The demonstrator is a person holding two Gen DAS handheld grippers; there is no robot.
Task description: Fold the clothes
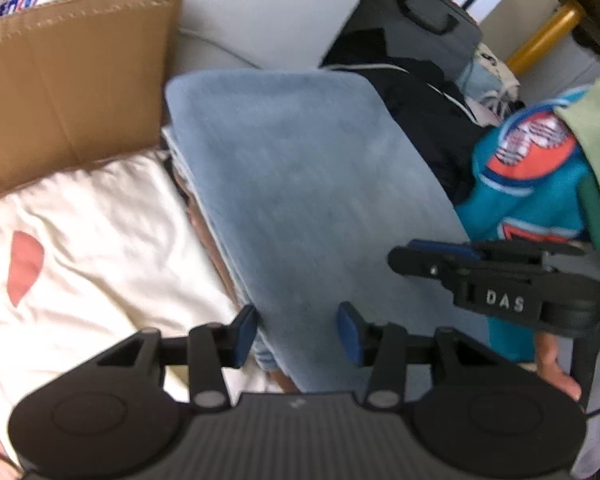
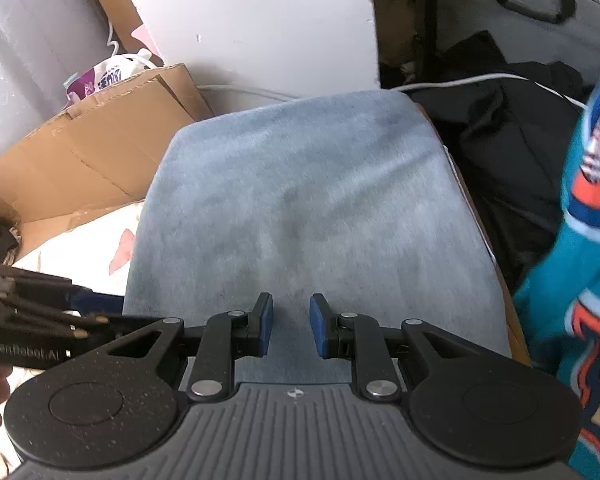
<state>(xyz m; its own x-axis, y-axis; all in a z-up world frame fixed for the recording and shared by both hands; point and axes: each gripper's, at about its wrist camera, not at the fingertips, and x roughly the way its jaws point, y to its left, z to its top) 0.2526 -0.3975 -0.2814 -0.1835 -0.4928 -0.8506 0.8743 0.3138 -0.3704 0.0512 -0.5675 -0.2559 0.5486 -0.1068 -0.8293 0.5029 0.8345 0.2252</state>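
Lying flat on top of a stack of folded clothes, the light blue folded garment (image 1: pixel 300 184) fills the middle of both views, its far edge rounded and smooth. Thin edges of other folded pieces, brown and pale, show along the side of the stack (image 1: pixel 216 248) beneath it.

The left gripper (image 1: pixel 298 334) hovers at the near end of the blue garment with its jaws spread apart; the blue pads (image 1: pixel 245 332) stand on either side of the garment's near corner, and nothing is pinched between them. The right gripper (image 2: pixel 291 326) sits over the near part of the same garment, jaws parted with a narrow gap and nothing caught in it; whether its pads (image 2: pixel 319 326) touch the fabric cannot be told. In the left wrist view the right gripper appears just right of the stack, held in the person's hand (image 1: pixel 556 364), at the garment's right edge.

A cream cloth with a pink patch (image 1: pixel 80 240) lies left of the stack, and a cardboard box flap (image 1: pixel 72 80) rises behind it. Right of the stack sit a pile of black clothing (image 2: pixel 512 152) and a teal jersey with an orange and white crest (image 1: pixel 532 176). A grey case with a black handle (image 1: pixel 424 12) stands further back.
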